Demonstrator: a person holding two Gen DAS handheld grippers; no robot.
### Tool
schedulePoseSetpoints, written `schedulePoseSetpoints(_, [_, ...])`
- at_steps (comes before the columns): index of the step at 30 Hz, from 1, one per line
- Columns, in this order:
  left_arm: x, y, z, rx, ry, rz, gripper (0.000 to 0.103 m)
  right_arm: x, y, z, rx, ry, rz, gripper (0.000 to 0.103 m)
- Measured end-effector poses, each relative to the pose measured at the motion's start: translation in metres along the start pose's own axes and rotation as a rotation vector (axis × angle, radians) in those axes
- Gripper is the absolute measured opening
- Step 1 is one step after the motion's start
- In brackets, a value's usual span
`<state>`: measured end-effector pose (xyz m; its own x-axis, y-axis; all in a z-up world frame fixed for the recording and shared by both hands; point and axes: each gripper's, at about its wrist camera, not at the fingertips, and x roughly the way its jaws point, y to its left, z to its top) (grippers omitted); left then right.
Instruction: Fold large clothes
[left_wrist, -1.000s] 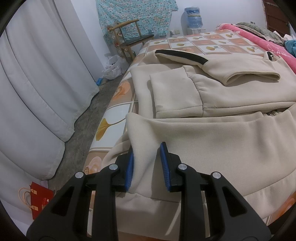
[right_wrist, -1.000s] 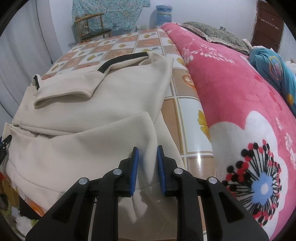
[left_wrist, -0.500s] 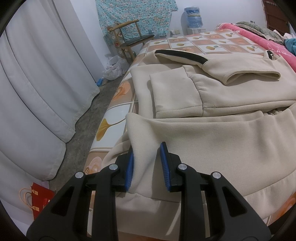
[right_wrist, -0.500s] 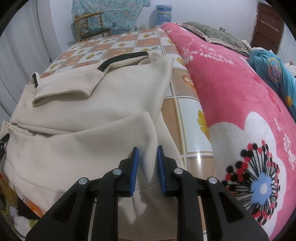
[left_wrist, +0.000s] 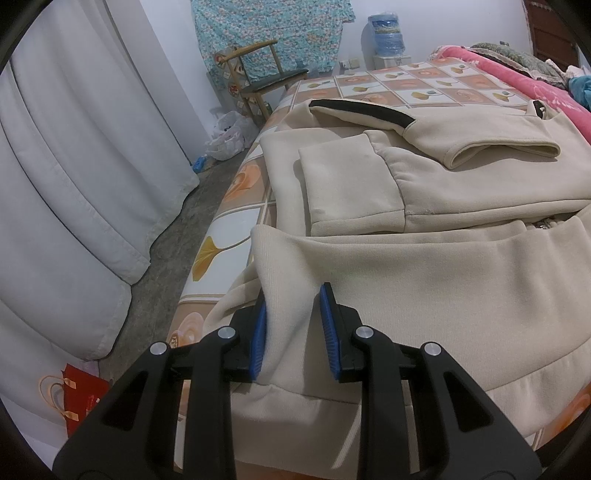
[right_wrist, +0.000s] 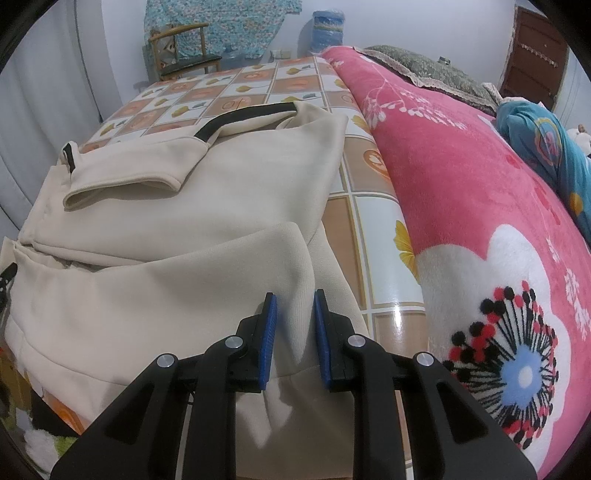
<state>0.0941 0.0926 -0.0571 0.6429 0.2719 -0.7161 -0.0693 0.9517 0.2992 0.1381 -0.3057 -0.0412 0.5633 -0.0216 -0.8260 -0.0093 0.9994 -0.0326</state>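
Tongs x2: left (left_wrist: 293, 326) & right (right_wrist: 293, 332) each clenching 1 beige jacket (left_wrist: 424, 280) hem.

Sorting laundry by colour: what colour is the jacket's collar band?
Black, on a cream jacket; the collar band shows best in the left wrist view.

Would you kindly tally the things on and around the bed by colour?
Beige: 1, jacket
Pink: 1, blanket
White: 1, curtain
Blue: 1, water jug
Brown: 1, wooden chair
Total: 5
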Motion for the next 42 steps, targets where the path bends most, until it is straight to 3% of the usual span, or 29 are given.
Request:
schedulePoseSetpoints(1, [0.0, 0.0, -0.001, 0.007, -0.007, 0.001, 0.025, -0.001, 0.0, 0.0, -0.005, -0.007, -0.002, 0.02])
schedulePoseSetpoints(2, [-0.001, 0.002, -0.001, 0.009, -0.017, -0.007, 0.018, -0.003, 0.001, -0.001, -0.013, -0.019, -0.007, 0.019])
schedulePoseSetpoints(3, [-0.002, 0.004, -0.002, 0.009, -0.026, -0.002, 0.012, -0.007, 0.002, -0.002, -0.023, -0.032, -0.012, 0.012])
schedulePoseSetpoints(5, [-0.006, 0.012, -0.003, -0.005, -0.044, -0.019, 0.006, -0.015, 0.005, -0.004, -0.031, -0.057, -0.008, 0.008])
schedulePoseSetpoints(15, [-0.108, 0.071, 0.002, -0.096, -0.291, -0.181, 0.005, -0.116, 0.003, 0.002, -0.031, -0.274, 0.043, 0.006])
schedulePoseSetpoints(19, [-0.134, 0.093, 0.026, -0.134, -0.39, -0.232, 0.005, -0.141, 0.004, 0.027, -0.038, -0.378, 0.036, 0.006])
schedulePoseSetpoints(23, [-0.131, 0.118, 0.063, -0.182, -0.448, -0.298, 0.005, -0.145, -0.005, 0.063, -0.019, -0.445, 0.053, 0.006])
schedulePoseSetpoints(26, [-0.119, 0.12, 0.09, -0.175, -0.47, -0.295, 0.005, -0.135, -0.014, 0.094, 0.006, -0.47, 0.069, 0.006])
schedulePoseSetpoints(30, [-0.063, 0.113, 0.134, -0.158, -0.41, -0.287, 0.005, -0.102, -0.022, 0.133, 0.032, -0.448, 0.121, 0.006])
schedulePoseSetpoints(34, [0.013, 0.094, 0.16, -0.152, -0.266, -0.287, 0.006, -0.033, -0.024, 0.165, 0.06, -0.347, 0.155, 0.006])
schedulePoseSetpoints(36, [0.06, 0.078, 0.16, -0.137, -0.149, -0.275, 0.009, 0.006, -0.023, 0.172, 0.07, -0.271, 0.157, 0.007])
schedulePoseSetpoints(39, [0.115, 0.067, 0.152, -0.121, 0.024, -0.205, 0.021, 0.069, -0.025, 0.171, 0.087, -0.128, 0.03, 0.008])
schedulePoseSetpoints(40, [0.124, 0.07, 0.148, -0.139, 0.048, -0.191, 0.028, 0.077, -0.027, 0.17, 0.092, -0.104, -0.023, 0.01])
schedulePoseSetpoints(42, [0.115, 0.087, 0.142, -0.201, 0.012, -0.195, 0.03, 0.075, -0.033, 0.16, 0.102, -0.112, -0.07, 0.01])
